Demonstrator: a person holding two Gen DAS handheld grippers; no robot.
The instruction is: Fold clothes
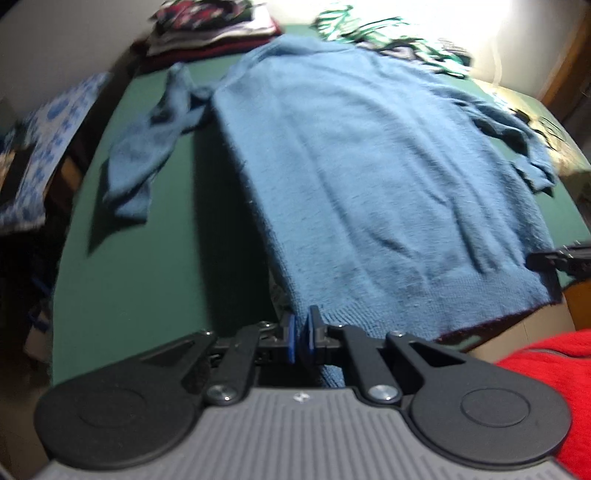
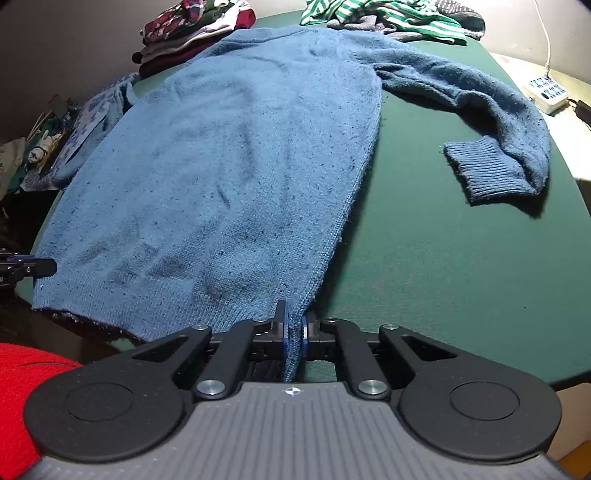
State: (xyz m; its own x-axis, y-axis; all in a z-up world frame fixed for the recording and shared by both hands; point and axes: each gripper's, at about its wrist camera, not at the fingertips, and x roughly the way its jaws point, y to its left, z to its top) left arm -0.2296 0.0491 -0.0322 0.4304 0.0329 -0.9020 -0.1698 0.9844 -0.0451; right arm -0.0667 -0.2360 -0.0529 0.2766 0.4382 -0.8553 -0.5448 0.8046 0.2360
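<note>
While clamped, hand-held grippers (image 1: 301, 338) (image 2: 293, 334) pinch sweater (image 2: 221, 166).

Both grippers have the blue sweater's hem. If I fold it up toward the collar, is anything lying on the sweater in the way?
Nothing visible lies on the blue sweater. The folded stack and striped clothes sit on the table beyond the collar; the stack's edge may touch the shoulder.

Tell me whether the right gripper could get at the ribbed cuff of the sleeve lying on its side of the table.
Probably not right away: the right gripper is shut on the blue sweater at its hem corner. Bare green table lies between it and the cuff, so the way looks free once it lets go.
</note>
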